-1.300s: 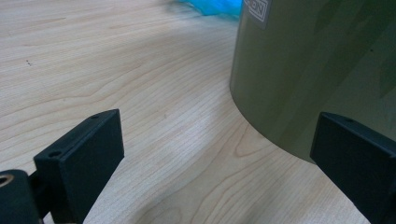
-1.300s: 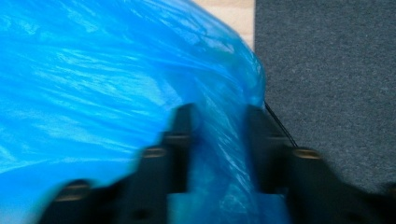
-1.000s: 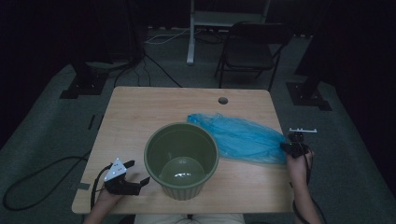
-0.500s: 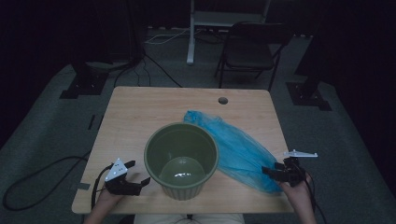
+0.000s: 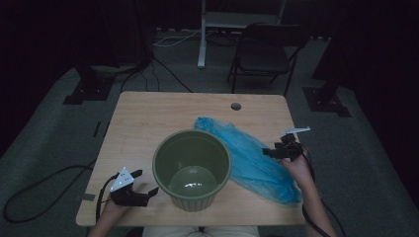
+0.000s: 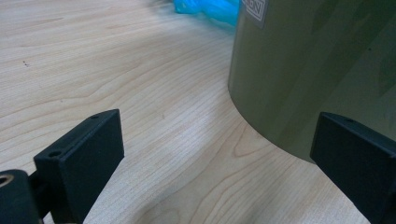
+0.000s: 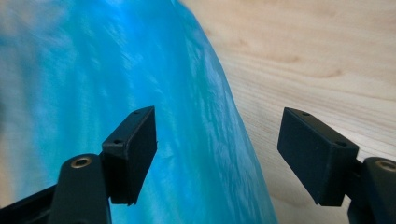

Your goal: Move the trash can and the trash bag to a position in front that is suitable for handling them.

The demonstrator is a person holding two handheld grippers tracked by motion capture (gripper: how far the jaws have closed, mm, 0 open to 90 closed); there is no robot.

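The blue plastic bag [image 5: 252, 158] lies flat on the wooden table [image 5: 148, 123], stretched from behind the green bin [image 5: 191, 168] toward the near right corner, its left edge against the bin. The right gripper [image 5: 271, 152] hangs over the bag's right edge with its jaws spread wide and nothing between them. The left gripper [image 5: 148, 183], also spread and empty, sits low beside the bin's left wall. The step looks like picking up the bag to line the bin. To do it well, lower the right jaws until one slips under the thin film at its edge, then pinch a single fold, not the table. The left gripper could steady the bin.
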